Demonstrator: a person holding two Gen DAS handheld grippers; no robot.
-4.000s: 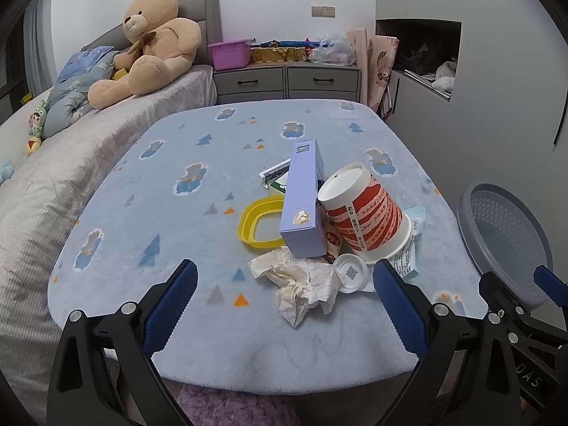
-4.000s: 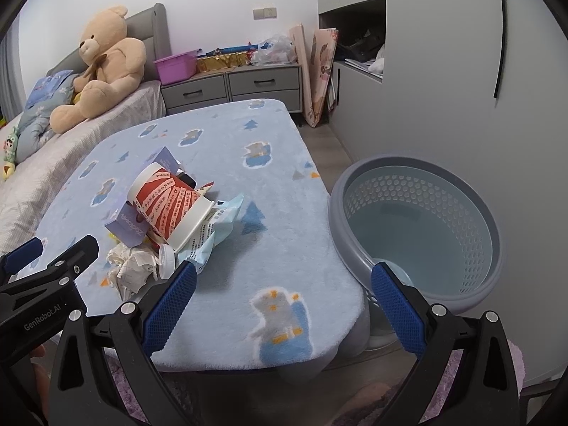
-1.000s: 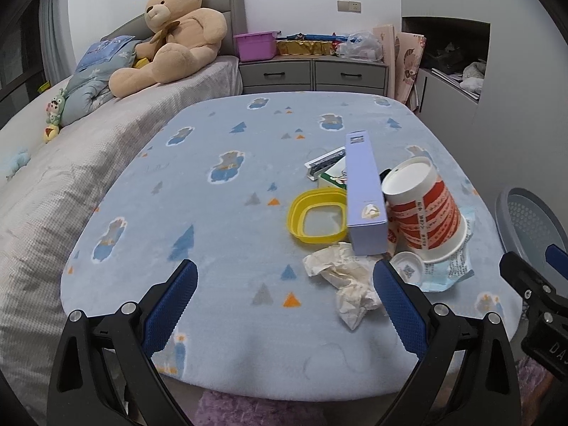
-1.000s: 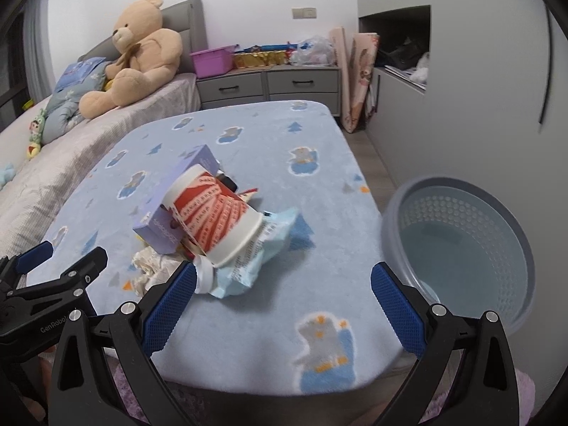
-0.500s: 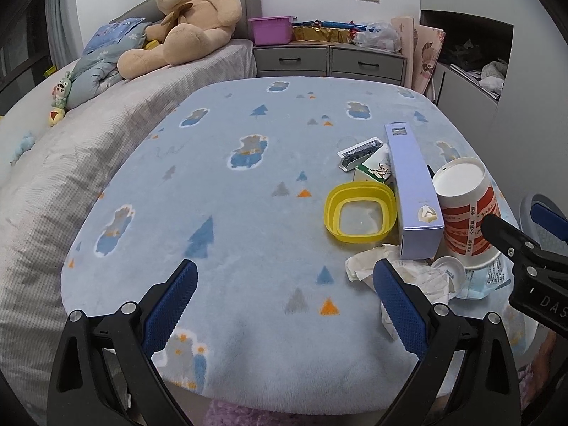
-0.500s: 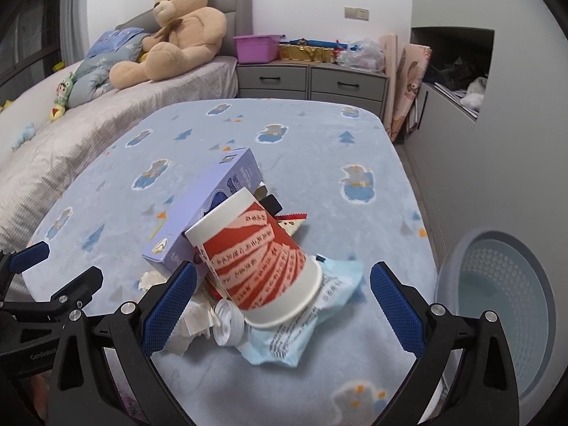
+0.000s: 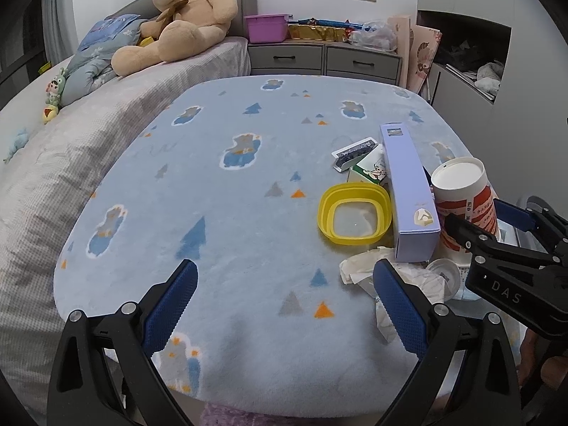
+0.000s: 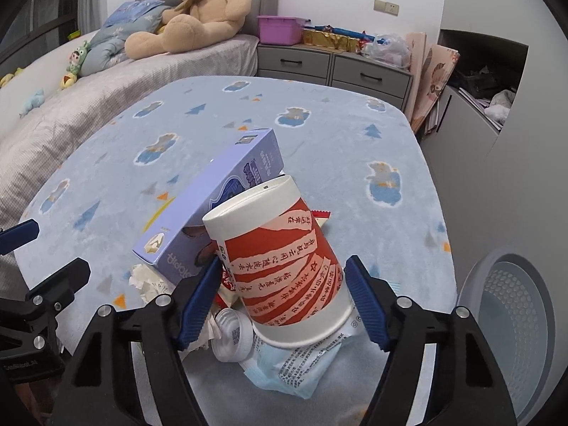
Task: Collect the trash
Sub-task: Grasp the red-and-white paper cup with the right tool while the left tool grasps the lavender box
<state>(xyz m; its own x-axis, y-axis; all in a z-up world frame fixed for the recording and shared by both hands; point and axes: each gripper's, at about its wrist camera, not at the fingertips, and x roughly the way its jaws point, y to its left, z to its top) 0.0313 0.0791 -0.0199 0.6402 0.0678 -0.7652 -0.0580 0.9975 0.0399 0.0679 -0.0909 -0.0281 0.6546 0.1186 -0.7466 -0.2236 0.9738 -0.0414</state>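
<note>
A red and white paper cup [image 8: 280, 259] lies tilted on a pile of trash at the near right of the blue blanket-covered table [image 7: 230, 184]. My right gripper [image 8: 284, 284] has the cup between its blue pads. Its jaws are closing, and a thin gap still shows on the right side. A purple box [image 8: 213, 213] leans against the cup. A white cap [image 8: 230, 337], crumpled tissue [image 7: 362, 266] and a light blue wrapper [image 8: 294, 365] lie under it. My left gripper [image 7: 284, 301] hangs open over bare blanket, left of the pile.
A yellow lid [image 7: 355, 216], a small carton [image 7: 369, 170] and a dark wrapper [image 7: 355, 149] lie behind the pile. A grey perforated basket [image 8: 514, 319] stands on the floor past the table's right edge. A bed with a teddy bear [image 7: 184, 17] runs along the left.
My right gripper has come in over the pile and its jaws have narrowed around the cup. My left gripper has drifted left, so the pile now sits at its right.
</note>
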